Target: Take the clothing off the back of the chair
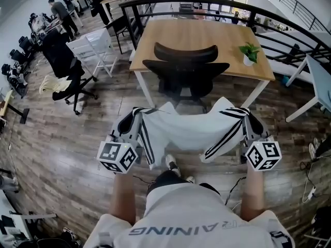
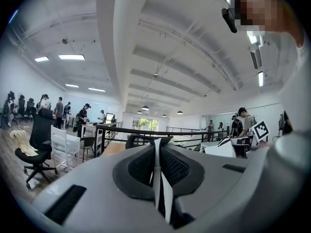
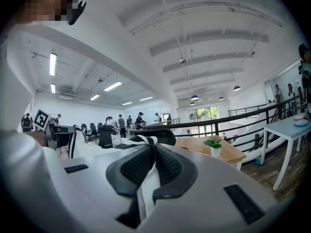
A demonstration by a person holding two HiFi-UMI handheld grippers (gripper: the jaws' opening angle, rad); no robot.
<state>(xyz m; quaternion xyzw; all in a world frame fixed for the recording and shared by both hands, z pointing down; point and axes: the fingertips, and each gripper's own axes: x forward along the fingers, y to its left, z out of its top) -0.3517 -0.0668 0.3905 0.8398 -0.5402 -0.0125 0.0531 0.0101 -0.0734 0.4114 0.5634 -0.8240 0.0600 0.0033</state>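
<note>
White clothing (image 1: 186, 130) clamped tight in both hand-held grippers (image 1: 133, 119) (image 1: 250, 119).

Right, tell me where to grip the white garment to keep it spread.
The two upper corners by the black stripes, one gripper each, level from the person's side. The left gripper and right gripper pinch it there, and the garment hangs flat between them.

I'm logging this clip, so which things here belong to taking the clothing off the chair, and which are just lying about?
Job: white striped garment, black chair, left gripper and right gripper, both shut on the garment.
Lying about: wooden desk, potted plant, white chair, office chair at left.
</note>
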